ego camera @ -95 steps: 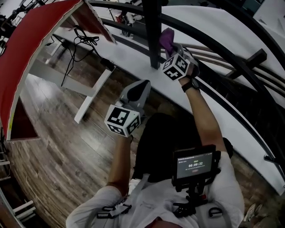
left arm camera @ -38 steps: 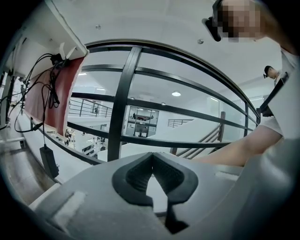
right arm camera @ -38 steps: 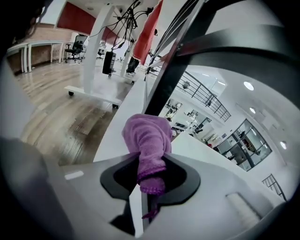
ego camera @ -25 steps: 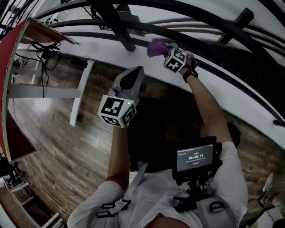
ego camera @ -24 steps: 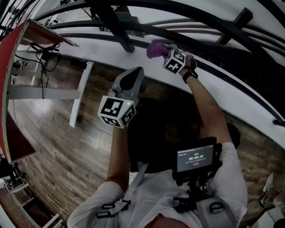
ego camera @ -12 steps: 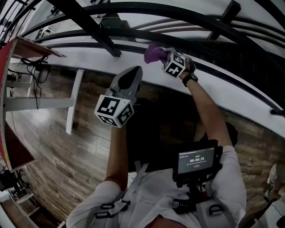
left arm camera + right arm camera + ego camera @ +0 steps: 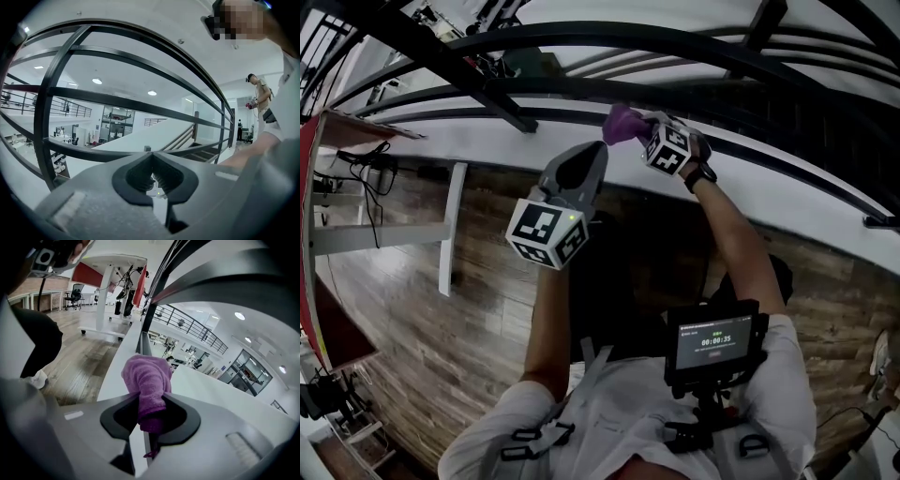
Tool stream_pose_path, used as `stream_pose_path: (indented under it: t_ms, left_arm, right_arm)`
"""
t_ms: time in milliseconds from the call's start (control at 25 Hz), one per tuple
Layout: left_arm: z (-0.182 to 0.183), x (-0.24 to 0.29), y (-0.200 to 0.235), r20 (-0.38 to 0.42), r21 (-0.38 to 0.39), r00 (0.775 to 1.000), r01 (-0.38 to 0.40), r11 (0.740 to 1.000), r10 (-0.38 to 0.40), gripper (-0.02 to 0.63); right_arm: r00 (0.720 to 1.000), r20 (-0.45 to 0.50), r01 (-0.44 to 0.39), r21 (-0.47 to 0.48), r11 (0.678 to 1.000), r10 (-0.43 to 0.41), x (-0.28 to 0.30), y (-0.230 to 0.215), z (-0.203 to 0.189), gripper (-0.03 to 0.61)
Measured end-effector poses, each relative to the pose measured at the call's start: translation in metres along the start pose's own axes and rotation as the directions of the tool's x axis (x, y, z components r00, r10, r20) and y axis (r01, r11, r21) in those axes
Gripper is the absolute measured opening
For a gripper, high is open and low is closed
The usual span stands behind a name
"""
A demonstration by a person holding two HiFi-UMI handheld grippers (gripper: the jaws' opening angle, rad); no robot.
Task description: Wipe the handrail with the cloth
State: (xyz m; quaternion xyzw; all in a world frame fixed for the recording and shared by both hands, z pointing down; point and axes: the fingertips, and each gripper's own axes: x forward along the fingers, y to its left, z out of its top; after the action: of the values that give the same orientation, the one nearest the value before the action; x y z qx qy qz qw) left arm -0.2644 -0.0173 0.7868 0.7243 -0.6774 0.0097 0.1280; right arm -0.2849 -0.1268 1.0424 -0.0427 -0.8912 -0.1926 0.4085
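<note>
Evidently the wiping is under way: the right claw (image 7: 151, 399) is clenched on the purple cloth (image 7: 147, 376), one end pinched between its jaws and the loose bunch poking out ahead, held up at the dark bars of the handrail (image 7: 562, 86) above the white ledge (image 7: 487, 131). Whether the bunch actually presses on a bar cannot be told from either view. The left claw (image 7: 151, 154) hangs back near the person's chest, closed on nothing. The main risk looks to be the small pinch, since drag along the metal could tug the cloth free and drop it over the ledge. The slanted post (image 7: 459, 67) further along could also snag the bunch, and too light a touch would leave the bar unwiped.
</note>
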Motion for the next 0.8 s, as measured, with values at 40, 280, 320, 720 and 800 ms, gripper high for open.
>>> stream_pose_path:
  t_ms: [40,280,320,720,800]
  left_arm:
    - [0.0,0.004,-0.004,-0.003,-0.001,1.0,0.007,1.0,-0.007,0.0]
    - [-0.003,0.033,-0.04,-0.02,0.004,0.996,0.081,0.997,-0.081,0.002]
    - [-0.002,0.039,-0.048,-0.02,0.009,0.995,0.097,0.995,-0.097,0.002]
    - [-0.002,0.079,-0.109,-0.035,0.027,0.978,0.206,0.978,-0.205,0.0]
    - [-0.004,0.085,-0.119,-0.042,0.028,0.974,0.225,0.974,-0.224,0.0]
  right_arm:
    - [1.0,-0.004,-0.002,0.003,1.0,0.002,-0.004,-0.001,-0.005,0.1]
    - [1.0,-0.01,0.008,0.024,1.0,-0.007,-0.029,-0.004,-0.04,0.1]
    - [1.0,-0.014,0.01,0.027,1.0,-0.01,-0.034,-0.005,-0.047,0.1]
    - [0.997,-0.071,0.042,0.074,0.996,-0.037,-0.095,-0.019,-0.127,0.1]
    - [0.996,-0.079,0.056,0.088,0.995,-0.049,-0.107,-0.023,-0.143,0.1]
